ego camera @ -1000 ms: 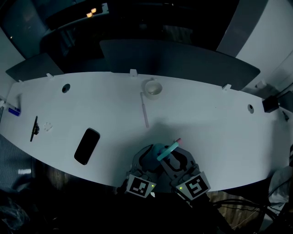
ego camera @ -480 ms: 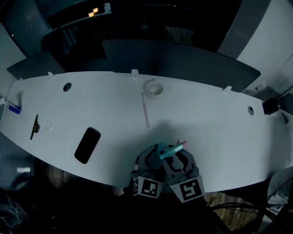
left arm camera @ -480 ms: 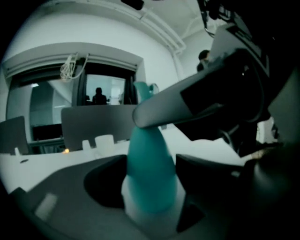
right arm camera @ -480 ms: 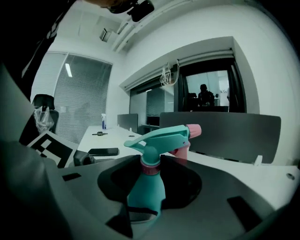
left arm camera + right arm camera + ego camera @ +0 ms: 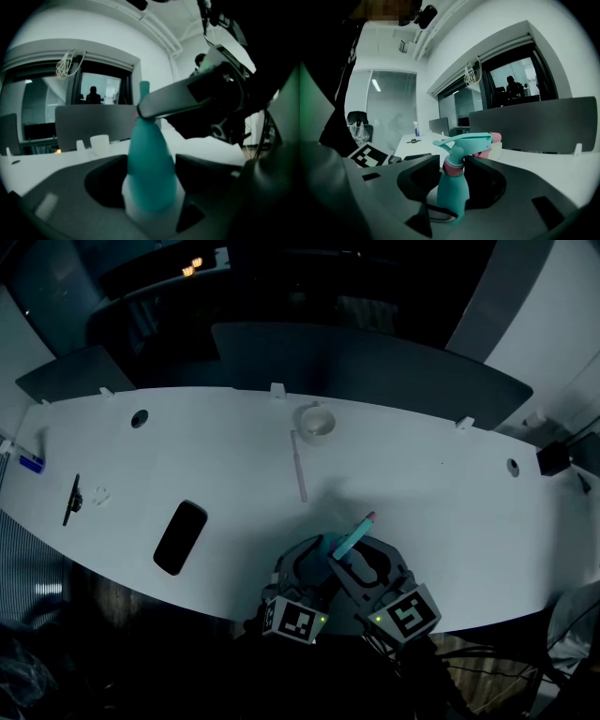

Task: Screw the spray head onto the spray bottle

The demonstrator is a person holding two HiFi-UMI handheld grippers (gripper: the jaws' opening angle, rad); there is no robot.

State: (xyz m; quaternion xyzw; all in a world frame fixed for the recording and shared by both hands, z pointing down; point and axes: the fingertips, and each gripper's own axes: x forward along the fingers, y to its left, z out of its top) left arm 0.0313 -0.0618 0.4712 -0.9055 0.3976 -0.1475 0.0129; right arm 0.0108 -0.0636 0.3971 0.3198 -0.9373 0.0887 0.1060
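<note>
While the left tool [image 5: 302, 568] clamps the teal bottle [image 5: 149, 164] upright over the near edge of the worktop [image 5: 441, 493], the right tool [image 5: 364, 566] grips the spray head [image 5: 465, 139] by its pink collar.

No word, brand or number is readable. The only signs are a black-and-white square marker [image 5: 293, 620] at the rear of the left gripper [image 5: 307, 554] and a second marker [image 5: 407, 616] behind the right gripper [image 5: 364, 557].
</note>
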